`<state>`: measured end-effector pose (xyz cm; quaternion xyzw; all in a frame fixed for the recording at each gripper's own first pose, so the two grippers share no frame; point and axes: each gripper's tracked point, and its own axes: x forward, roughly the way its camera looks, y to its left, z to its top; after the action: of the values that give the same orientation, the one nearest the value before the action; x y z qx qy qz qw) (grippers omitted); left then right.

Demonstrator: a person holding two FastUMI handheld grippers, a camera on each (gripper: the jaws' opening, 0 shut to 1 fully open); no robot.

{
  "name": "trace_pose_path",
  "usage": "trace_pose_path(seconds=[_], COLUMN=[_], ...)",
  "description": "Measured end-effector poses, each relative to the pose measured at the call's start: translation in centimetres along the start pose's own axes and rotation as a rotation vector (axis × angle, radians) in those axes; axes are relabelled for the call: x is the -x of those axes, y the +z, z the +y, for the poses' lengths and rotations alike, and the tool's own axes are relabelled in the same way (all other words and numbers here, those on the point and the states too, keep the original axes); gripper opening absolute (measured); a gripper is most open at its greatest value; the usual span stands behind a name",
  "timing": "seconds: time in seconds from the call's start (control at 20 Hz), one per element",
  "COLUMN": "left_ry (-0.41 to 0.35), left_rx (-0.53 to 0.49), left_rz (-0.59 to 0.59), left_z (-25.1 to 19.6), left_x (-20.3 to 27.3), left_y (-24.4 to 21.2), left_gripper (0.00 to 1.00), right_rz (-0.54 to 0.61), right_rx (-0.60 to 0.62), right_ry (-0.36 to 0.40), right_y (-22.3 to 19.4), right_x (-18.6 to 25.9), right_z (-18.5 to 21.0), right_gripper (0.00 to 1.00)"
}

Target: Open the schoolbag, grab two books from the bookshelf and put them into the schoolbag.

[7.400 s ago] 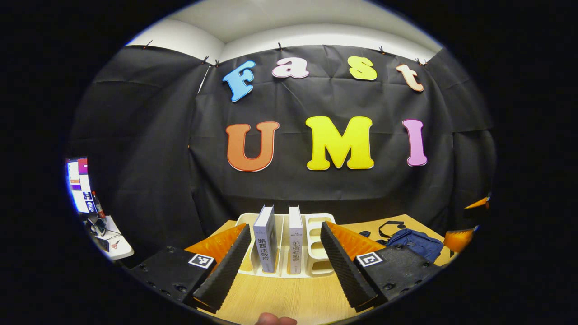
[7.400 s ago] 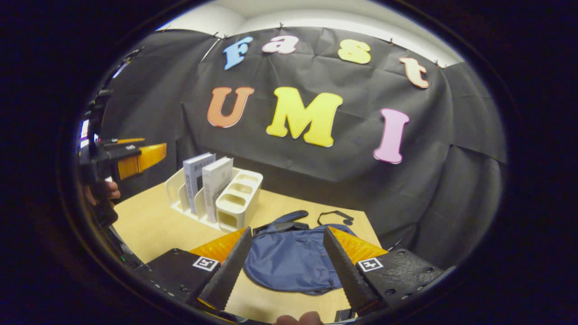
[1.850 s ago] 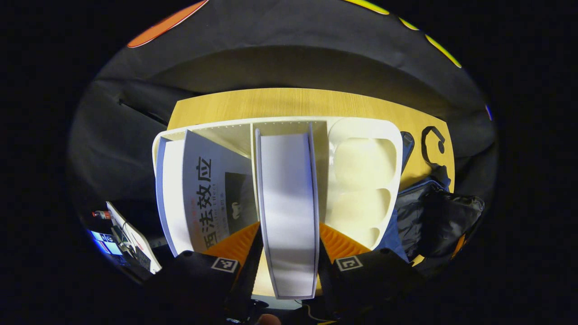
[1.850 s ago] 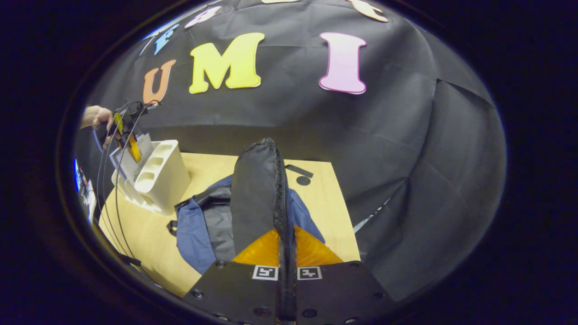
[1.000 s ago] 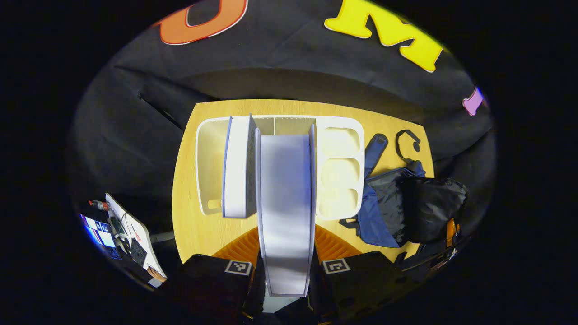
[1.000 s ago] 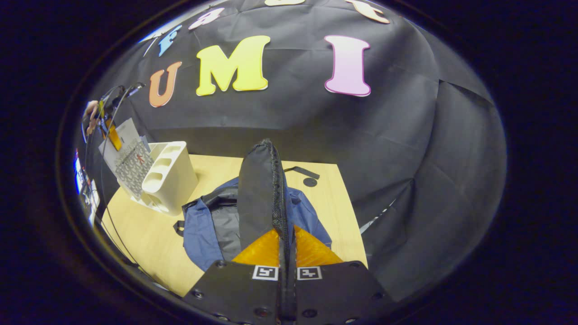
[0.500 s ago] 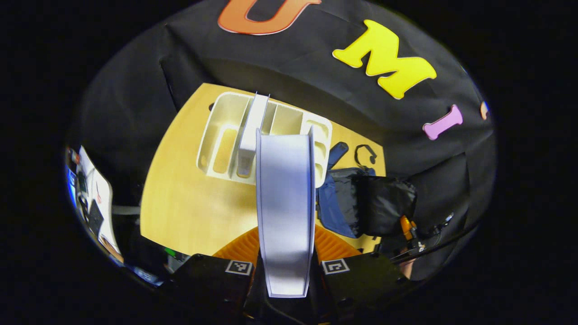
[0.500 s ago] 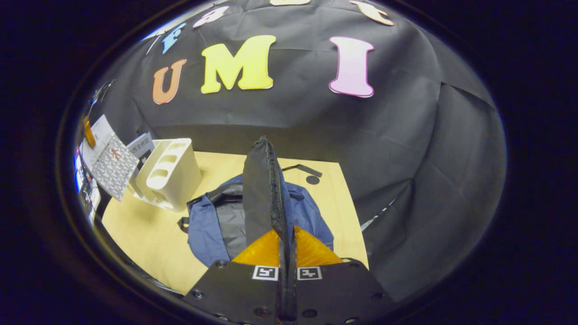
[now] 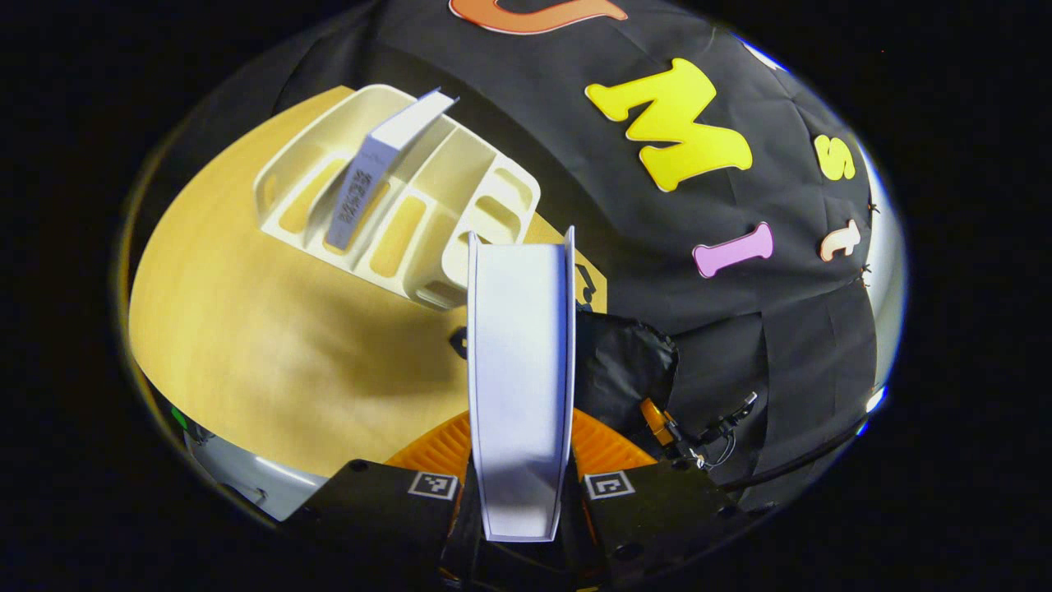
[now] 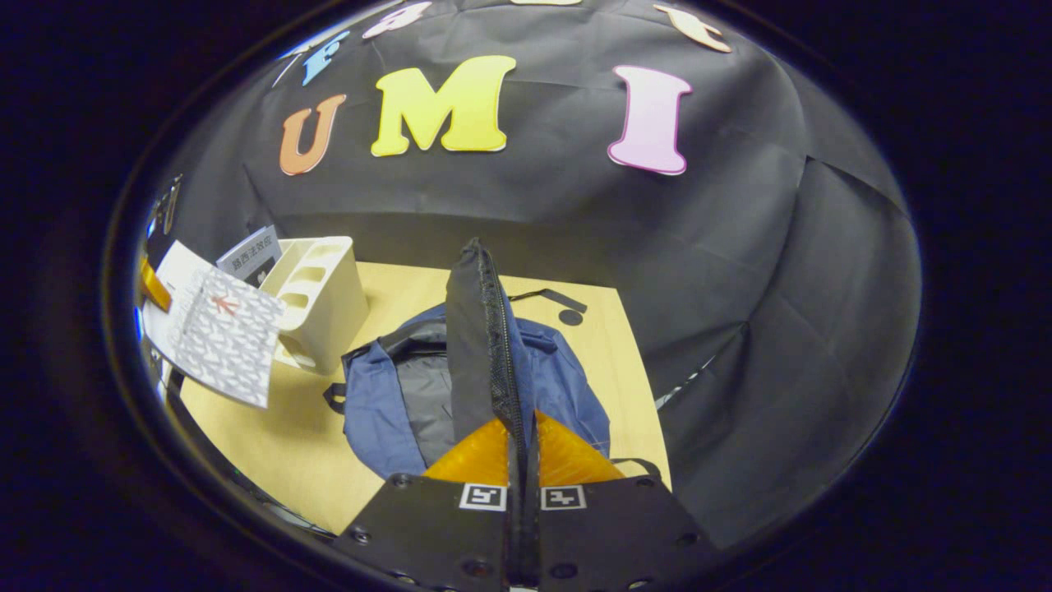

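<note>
My left gripper (image 9: 519, 440) is shut on a white book (image 9: 519, 353), held page edge toward the camera above the table. In the right gripper view that book (image 10: 220, 329) hangs in the air left of the schoolbag, its patterned cover showing. A second book (image 9: 366, 177) leans in the cream bookshelf (image 9: 460, 222). My right gripper (image 10: 519, 432) is shut on the schoolbag's flap (image 10: 477, 345), holding its dark lining and zipper edge upright. The blue schoolbag (image 10: 551, 382) lies open on the table beneath it, its grey inside showing.
The wooden table (image 9: 246, 345) has bare surface in front of the bookshelf (image 10: 322, 288). A black strap (image 10: 549, 298) lies on the table behind the bag. Black cloth walls close in the back and right.
The left gripper has lifted its book out of the bookshelf and carried it up and toward the schoolbag. The right gripper keeps the flap raised, hardly moving.
</note>
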<state>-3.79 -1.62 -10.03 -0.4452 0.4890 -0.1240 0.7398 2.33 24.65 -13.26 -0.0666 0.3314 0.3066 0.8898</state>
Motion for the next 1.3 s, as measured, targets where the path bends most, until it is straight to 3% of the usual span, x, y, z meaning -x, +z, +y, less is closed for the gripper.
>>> trace_pose_path(seconds=[0.2, 0.45, 0.6, 0.7, 0.75, 1.3], left_ry=[-0.097, -0.095, -0.136, -0.165, -0.163, -0.24], left_rx=[0.058, -0.033, -0.068, -0.052, -0.039, 0.041], left_rz=[0.021, 0.013, 0.005, 0.016, 0.022, 0.105], left_z=[-2.2, -2.6, -3.5, -3.9, -3.7, -4.9], left_x=[-6.2, -13.2, -17.2, -19.8, -21.2, -30.9], left_y=[-2.7, -4.5, -4.7, -4.8, -4.9, -7.3], left_gripper=[0.42, 0.42, 0.42, 0.48, 0.42, 0.42], right_rz=[0.006, 0.004, 0.004, 0.007, 0.011, -0.004], right_rx=[-0.002, -0.013, -0.014, -0.024, -0.027, 0.007], right_ry=[-0.005, 0.0, 0.002, 0.001, 0.0, -0.017], right_y=[0.1, 0.8, 1.1, 1.3, 1.3, 3.4], right_x=[0.2, 0.5, 0.6, 0.5, 0.5, 0.4], right_z=[0.2, 0.0, -0.2, -0.3, -0.4, -0.9], right_gripper=[0.01, 0.01, 0.0, 0.0, 0.01, 0.01])
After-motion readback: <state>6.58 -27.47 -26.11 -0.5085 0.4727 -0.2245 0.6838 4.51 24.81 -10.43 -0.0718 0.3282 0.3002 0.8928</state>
